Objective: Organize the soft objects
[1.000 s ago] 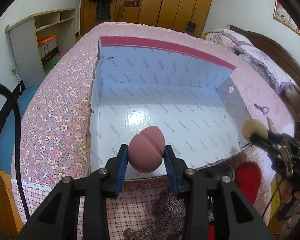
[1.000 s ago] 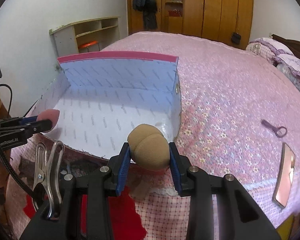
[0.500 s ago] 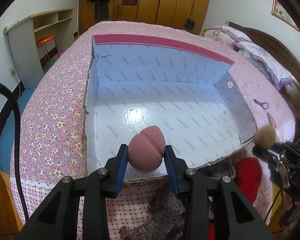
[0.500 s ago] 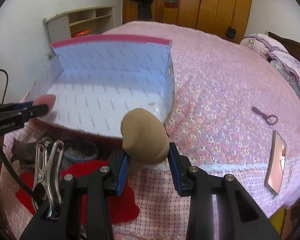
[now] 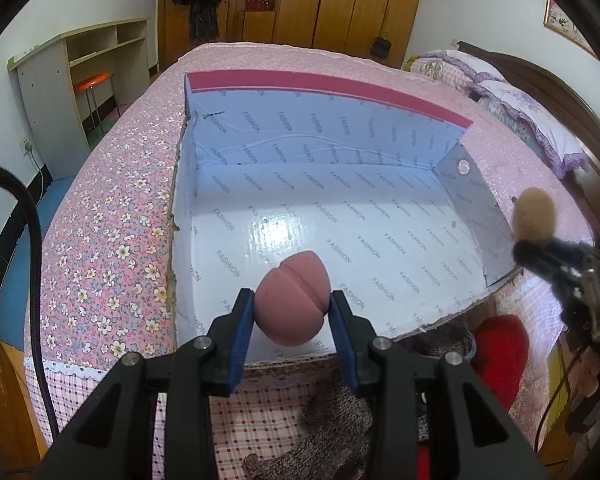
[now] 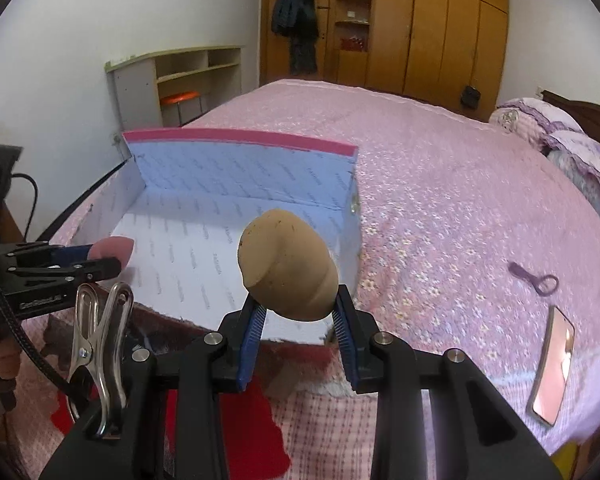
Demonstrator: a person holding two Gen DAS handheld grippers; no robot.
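Pink floral bed (image 6: 440,184), open box (image 5: 340,216), left gripper (image 5: 292,316) clamping pink sponge (image 5: 290,304), right gripper (image 6: 298,312) just tightened around tan sponge (image 6: 286,264)

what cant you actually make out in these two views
- Left wrist view: the right gripper is motion-blurred, so its grip on the tan sponge is unreadable.
- Right wrist view: the left gripper covers most of the pink sponge.
- Both views: the gripper bodies cut off the dark knit cloth.
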